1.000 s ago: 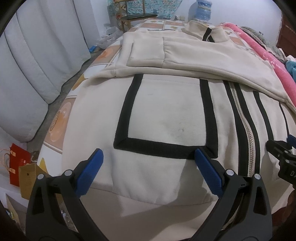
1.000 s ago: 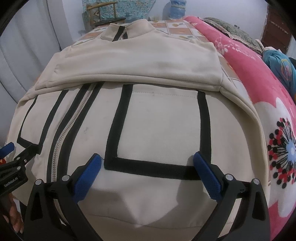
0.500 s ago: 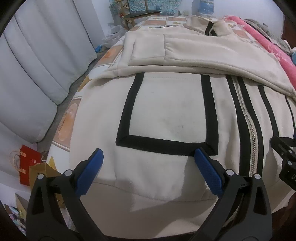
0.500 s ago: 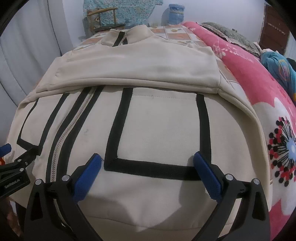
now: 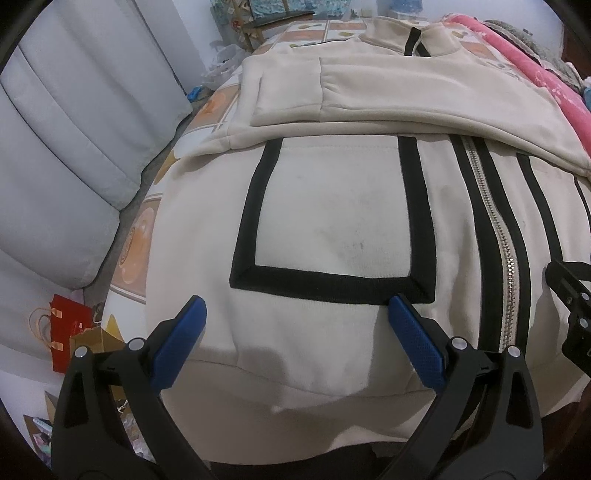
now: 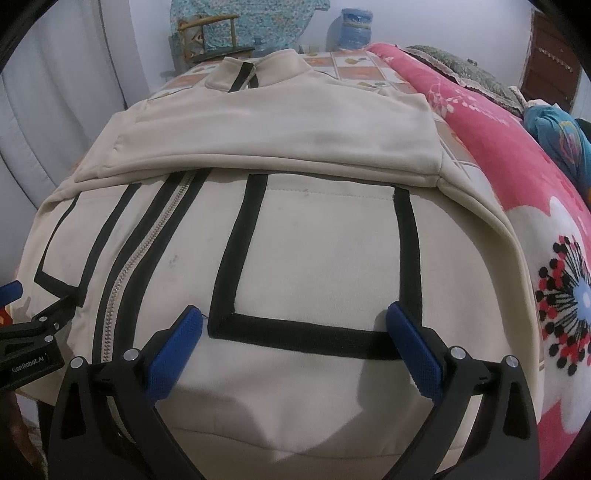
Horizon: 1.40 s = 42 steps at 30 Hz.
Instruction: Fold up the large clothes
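Note:
A cream zip-up jacket with black stripes and black-outlined pockets lies front up on the bed, both sleeves folded across its chest; it shows again in the right wrist view. My left gripper hovers open over the hem below the left pocket, nothing between its blue pads. My right gripper stands open above the hem below the right pocket. Each gripper shows at the edge of the other's view: the right gripper, the left gripper. The silver zipper runs down the middle.
A pink floral blanket covers the bed's right side, with a teal cloth on it. Grey cushions line the left. Red and tan paper bags sit on the floor. A chair and water jug stand beyond the bed.
Both grippers have drawn back toward the hem and risen slightly, so more of the jacket's lower edge shows. Both stay open. The jacket has not moved.

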### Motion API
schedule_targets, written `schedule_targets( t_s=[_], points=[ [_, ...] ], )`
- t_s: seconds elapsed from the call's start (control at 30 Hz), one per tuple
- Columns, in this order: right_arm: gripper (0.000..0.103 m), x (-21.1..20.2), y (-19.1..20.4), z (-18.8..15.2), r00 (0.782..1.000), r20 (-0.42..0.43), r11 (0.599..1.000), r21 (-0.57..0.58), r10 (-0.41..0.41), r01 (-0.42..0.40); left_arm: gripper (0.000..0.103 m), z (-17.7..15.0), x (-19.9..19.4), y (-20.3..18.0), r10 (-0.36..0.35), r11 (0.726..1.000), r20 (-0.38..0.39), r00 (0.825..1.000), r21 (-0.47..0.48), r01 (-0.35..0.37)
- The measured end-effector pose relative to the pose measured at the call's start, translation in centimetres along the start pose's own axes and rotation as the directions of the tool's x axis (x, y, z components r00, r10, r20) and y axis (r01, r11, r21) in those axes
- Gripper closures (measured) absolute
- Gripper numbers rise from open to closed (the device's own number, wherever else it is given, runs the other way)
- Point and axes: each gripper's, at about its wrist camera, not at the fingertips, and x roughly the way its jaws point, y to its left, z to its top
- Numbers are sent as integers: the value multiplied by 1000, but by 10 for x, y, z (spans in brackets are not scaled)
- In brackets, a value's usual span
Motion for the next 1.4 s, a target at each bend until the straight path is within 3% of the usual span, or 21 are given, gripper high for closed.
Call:
schedule_targets(
  t_s=[0.4,0.63,0.8,1.03,1.2,1.4],
  points=[
    [6,-1,0,-2,1000,0,1000,-12,6,-6,7,-2,3,9,-79,996,4,997,-42,79],
    [6,-1,0,-2,1000,-7,1000,-23,11,-11,7,-18,-28,29,-151,988,147,978,8,152],
    [6,-1,1,-4,1000,2,999,-37,17,-17,7,-47,-46,74,-172,982,197,965,-46,184],
    [6,-1,1,-3,1000,-4,998,-58,25,-25,8,-94,-34,128,-261,949,150,953,-138,282],
    [6,-1,1,-4,1000,8,998,-52,19,-19,10,-117,-24,145,-348,910,125,929,-193,367],
    [6,-2,1,-4,1000,18,999,-31,11,-11,30,-121,5,151,-453,846,94,886,-269,461]
  ],
)
